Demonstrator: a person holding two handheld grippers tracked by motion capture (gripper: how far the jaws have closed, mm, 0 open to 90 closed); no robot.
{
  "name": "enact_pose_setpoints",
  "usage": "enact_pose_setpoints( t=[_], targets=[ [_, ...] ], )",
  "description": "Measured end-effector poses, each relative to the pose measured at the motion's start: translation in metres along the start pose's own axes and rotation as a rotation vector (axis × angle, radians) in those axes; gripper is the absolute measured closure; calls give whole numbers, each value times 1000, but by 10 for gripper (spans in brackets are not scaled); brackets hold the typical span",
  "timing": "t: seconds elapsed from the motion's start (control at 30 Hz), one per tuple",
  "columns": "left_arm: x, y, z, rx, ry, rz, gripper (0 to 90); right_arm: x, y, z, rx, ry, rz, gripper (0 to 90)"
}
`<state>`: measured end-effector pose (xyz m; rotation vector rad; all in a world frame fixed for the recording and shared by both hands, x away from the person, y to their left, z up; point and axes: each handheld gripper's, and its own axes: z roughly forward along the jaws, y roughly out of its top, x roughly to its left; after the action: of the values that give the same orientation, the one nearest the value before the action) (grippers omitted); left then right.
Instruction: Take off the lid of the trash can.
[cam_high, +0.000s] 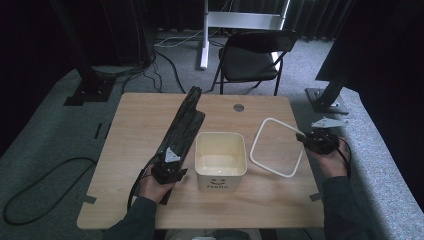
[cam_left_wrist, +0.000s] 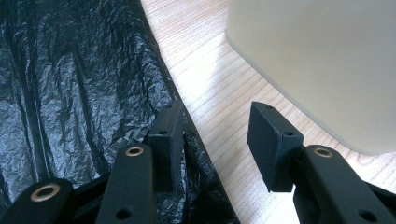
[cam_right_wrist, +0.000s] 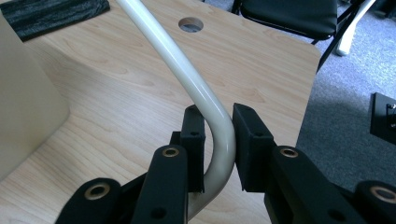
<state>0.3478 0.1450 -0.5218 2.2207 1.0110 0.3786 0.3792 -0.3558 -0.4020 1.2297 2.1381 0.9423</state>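
I take the cream bin (cam_high: 220, 159) at the middle of the tabletop (cam_high: 140, 120) as the landmark. My right gripper (cam_right_wrist: 218, 128) sits at the tabletop's right edge, well to the right of the bin, and its fingers (cam_right_wrist: 252, 140) are clenched on the rounded corner of the white rim frame (cam_high: 276, 147); in the right gripper view the tube passes between both pads and touches each. The frame lies flat just right of the bin, slightly rotated, with its held corner at the far right and its opposite side nearest the bin. My left gripper (cam_left_wrist: 219, 140) rests just left of the bin's near corner, its fingers (cam_left_wrist: 273, 144) released and holding nothing: one finger stands over the edge of the black bag (cam_high: 182, 127), the other over bare wood between bag and bin. The bag lies flat to the left of the bin, its long axis running from my left hand (cam_high: 155, 186) away toward the far side of the tabletop, leaning slightly right. I judge that the work in hand is lining the bin, with the frame to go on top after. The bag's near end lies directly at the left fingers, so the left hand is nearer to it; the bin stands open and unlined to its right.
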Motion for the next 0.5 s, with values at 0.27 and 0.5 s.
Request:
enact_pose_setpoints(
  t=[0.27,0.5],
  targets=[
    [-1,0,1,2,1,3,561,1,-9,9,33,-6,-3,756],
    [-1,0,1,1,0,3,561,4,-16,20,60,-9,-8,756]
  ],
)
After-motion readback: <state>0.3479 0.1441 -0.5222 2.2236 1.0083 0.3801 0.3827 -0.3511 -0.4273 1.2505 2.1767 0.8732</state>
